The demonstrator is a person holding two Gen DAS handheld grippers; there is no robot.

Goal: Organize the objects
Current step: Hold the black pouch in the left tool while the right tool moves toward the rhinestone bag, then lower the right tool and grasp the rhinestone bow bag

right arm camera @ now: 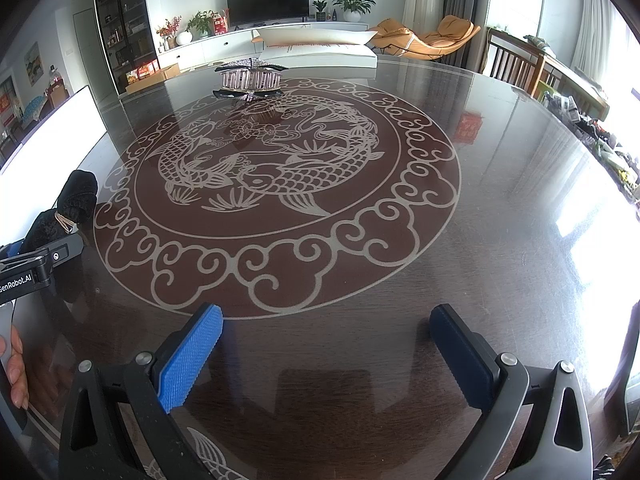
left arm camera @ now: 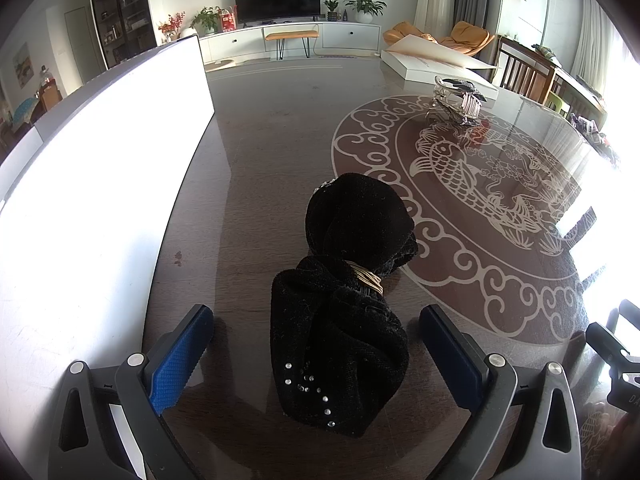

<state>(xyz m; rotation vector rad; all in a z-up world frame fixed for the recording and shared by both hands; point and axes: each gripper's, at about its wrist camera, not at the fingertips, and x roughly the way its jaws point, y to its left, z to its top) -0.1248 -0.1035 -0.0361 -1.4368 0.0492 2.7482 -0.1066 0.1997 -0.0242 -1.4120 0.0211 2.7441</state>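
Note:
A black velvet hair bow (left arm camera: 344, 304) with a gold band at its waist and small rhinestones lies on the dark glass table (left arm camera: 272, 152). My left gripper (left arm camera: 316, 344) is open, its blue pads on either side of the bow's near end without touching it. A large rhinestone hair claw clip (left arm camera: 460, 100) lies further back on the fish pattern. In the right wrist view the bow (right arm camera: 76, 204) shows at the far left beside the left gripper's body, and the claw clip (right arm camera: 250, 80) lies at the far side. My right gripper (right arm camera: 326, 344) is open over bare table with nothing between its fingers.
A bright white board (left arm camera: 104, 184) stands upright along the table's left side, close to the bow. A flat white box (right arm camera: 316, 46) lies at the table's far edge. Wooden chairs (left arm camera: 524, 68) stand at the right. A person's fingers (right arm camera: 16, 368) show at the left edge.

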